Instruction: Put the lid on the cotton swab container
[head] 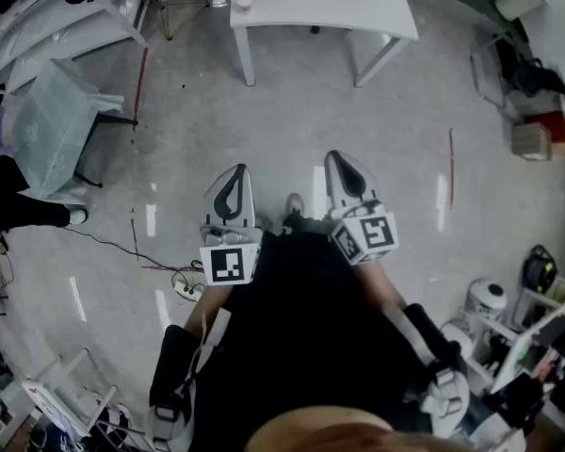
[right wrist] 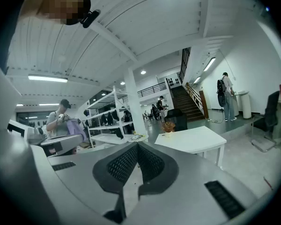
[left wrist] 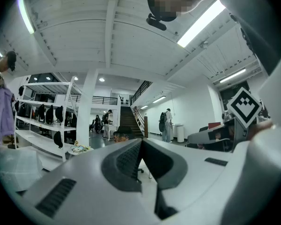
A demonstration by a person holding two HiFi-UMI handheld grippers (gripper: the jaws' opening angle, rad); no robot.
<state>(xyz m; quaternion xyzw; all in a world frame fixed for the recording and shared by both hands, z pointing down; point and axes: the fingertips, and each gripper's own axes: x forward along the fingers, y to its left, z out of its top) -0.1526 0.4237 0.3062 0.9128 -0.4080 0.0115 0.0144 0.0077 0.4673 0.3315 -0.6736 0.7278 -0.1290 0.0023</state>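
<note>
The white table [head: 311, 8] stands well ahead of me, its far edge cut off by the frame. My left gripper [head: 235, 172] and right gripper [head: 339, 161] are both closed on nothing, side by side. Their marker cubes [head: 230, 264] show black-and-white squares. A small round thing [head: 243, 5] on the table's corner may be the cotton swab container, but it is too small to tell.

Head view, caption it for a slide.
Left claw and right claw, shut and empty, side by side facing a white table.
</note>
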